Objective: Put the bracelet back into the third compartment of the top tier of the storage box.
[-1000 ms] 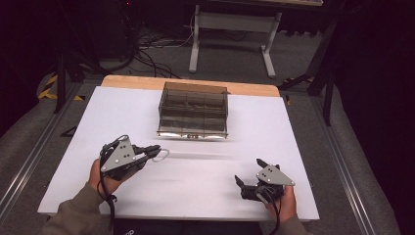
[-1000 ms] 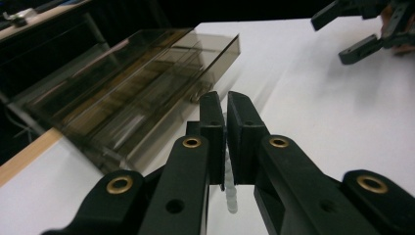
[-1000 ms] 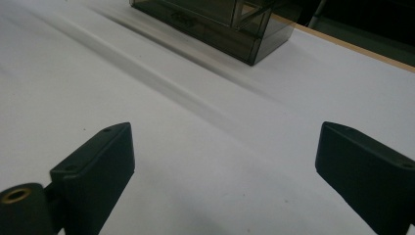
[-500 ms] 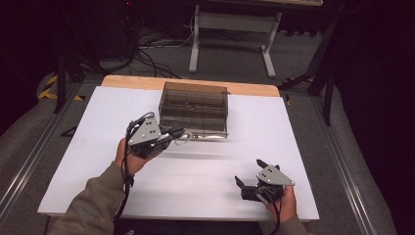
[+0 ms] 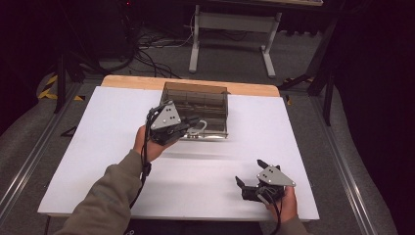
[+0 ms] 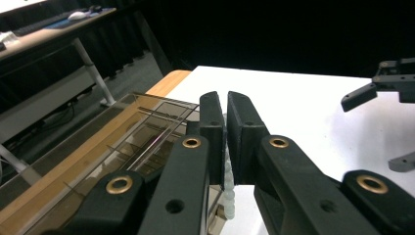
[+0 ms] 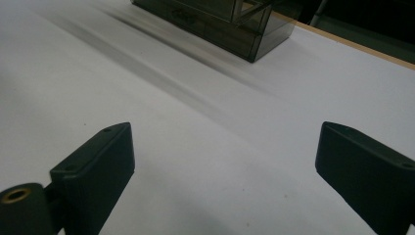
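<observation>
A smoky clear compartment box stands at the back middle of the white table. My left gripper hovers at the box's front edge, shut on a loop of pale beads. In the left gripper view the beads hang pinched between the closed jaws, with the box below and to the left. My right gripper rests near the table's front right, open with nothing between its fingers. In the right gripper view its own gripper faces bare table and the box beyond.
The table's wooden back edge runs behind the box. A metal stand and cables lie on the floor beyond. Rails flank the table on both sides. The right gripper appears far off in the left gripper view.
My left gripper has travelled from the table's left front toward the box, up and to the right, carrying the bead loop. The right gripper has stayed put.
</observation>
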The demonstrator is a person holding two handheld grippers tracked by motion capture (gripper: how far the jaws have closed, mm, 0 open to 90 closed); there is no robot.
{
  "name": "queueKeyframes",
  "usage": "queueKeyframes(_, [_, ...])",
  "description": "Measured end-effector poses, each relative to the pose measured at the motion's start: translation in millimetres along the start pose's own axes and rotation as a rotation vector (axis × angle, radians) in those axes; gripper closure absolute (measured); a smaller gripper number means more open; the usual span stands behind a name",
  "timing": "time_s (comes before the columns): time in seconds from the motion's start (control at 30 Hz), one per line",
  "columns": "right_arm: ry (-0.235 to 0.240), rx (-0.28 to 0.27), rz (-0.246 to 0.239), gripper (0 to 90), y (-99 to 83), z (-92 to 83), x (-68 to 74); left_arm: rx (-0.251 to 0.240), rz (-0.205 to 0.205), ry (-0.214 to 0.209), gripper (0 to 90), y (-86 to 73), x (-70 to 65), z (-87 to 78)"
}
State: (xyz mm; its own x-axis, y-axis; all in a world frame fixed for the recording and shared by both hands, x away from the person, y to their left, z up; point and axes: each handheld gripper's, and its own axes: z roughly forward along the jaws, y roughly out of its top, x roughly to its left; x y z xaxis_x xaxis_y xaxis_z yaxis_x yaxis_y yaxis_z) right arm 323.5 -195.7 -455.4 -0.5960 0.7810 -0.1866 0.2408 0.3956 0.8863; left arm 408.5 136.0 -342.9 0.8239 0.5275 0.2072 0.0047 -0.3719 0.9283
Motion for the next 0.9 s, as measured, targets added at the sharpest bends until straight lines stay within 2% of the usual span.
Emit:
queueKeyframes(0.1, [0.001, 0.0, -0.002, 8.4, -0.1, 0.2, 0.1, 0.002, -0.018, -0.004, 85.8, 1.3, 4.1, 10.1])
queueKeyframes(0.17, [0.001, 0.002, -0.004, 8.4, -0.2, 0.3, 0.1, 0.005, -0.014, 0.001, 85.8, 1.9, 5.0, 12.4])
queueKeyframes(0.2, [0.002, 0.003, -0.006, 8.4, -0.3, 0.4, 0.0, 0.001, -0.026, -0.007, 85.8, 2.2, 5.3, 14.7])
queueKeyframes(0.37, [0.002, 0.003, -0.004, 8.4, -0.8, 0.3, -0.6, 0.003, -0.022, -0.02, 85.8, 6.6, 6.2, 28.9])
queueKeyframes(0.47, [0.002, 0.004, -0.005, 8.4, -1.0, 0.6, -0.4, 0.006, -0.037, -0.033, 85.8, 7.3, 4.0, 34.6])
queueKeyframes(0.53, [0.005, 0.006, -0.007, 8.4, -1.2, 0.7, -0.2, 0.018, -0.024, -0.031, 85.7, 7.5, 2.5, 42.0])
queueKeyframes(0.63, [0.007, 0.005, -0.01, 8.4, -1.4, 0.7, 0.2, 0.024, -0.046, -0.049, 85.7, 5.7, 1.5, 49.3])
queueKeyframes(0.9, [0.009, 0.008, -0.01, 8.4, -1.9, 1.3, -0.1, 0.054, -0.048, -0.04, 85.6, 1.0, 1.9, 63.1])
